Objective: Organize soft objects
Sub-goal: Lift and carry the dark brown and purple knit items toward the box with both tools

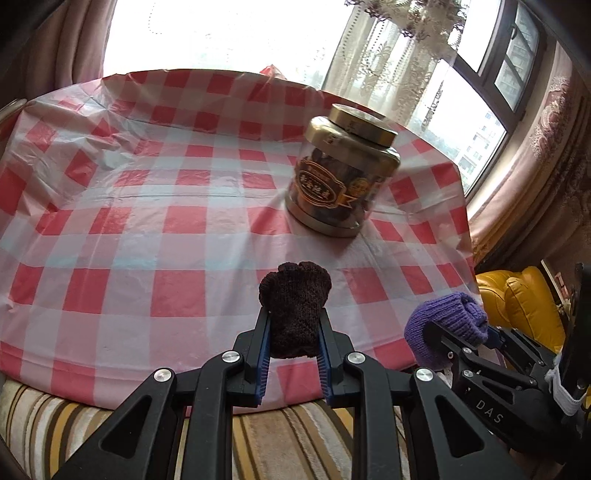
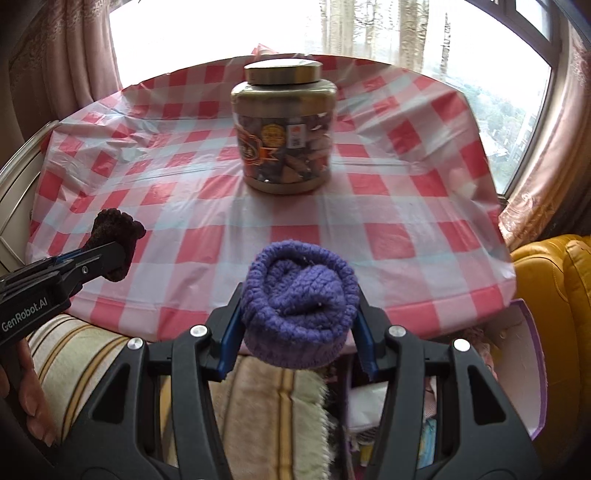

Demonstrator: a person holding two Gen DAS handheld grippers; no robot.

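Nearest, the left gripper (image 1: pixel 294 325) is closed narrowly on a dark brown knitted glove (image 1: pixel 294 308), its blue pads pinching the glove's lower part while the stubby fingers of the glove stick up above the jaws. Just to its right, the right gripper (image 2: pixel 299 306) clamps a rolled purple knitted glove (image 2: pixel 299 291) at a medium width, the bundle bulging out between the blue pads. Both gloves hang in the air over the near edge of the desk (image 1: pixel 122 229), not touching its red-and-white checked plastic cover. Below the grippers lies a striped fabric surface (image 1: pixel 273 443), and in the right wrist view a hand (image 2: pixel 26 391) shows at the lower left edge, holding the left gripper's handle. To the near right of the desk stands a yellow leather seat (image 2: pixel 554 280). Farther off, in the middle-right of the desk, a clear jar (image 2: pixel 284 136) with a gold lid stands upright. Beyond the desk's far edge are a bright window (image 1: pixel 221 33) and lace curtains (image 1: pixel 388 62).
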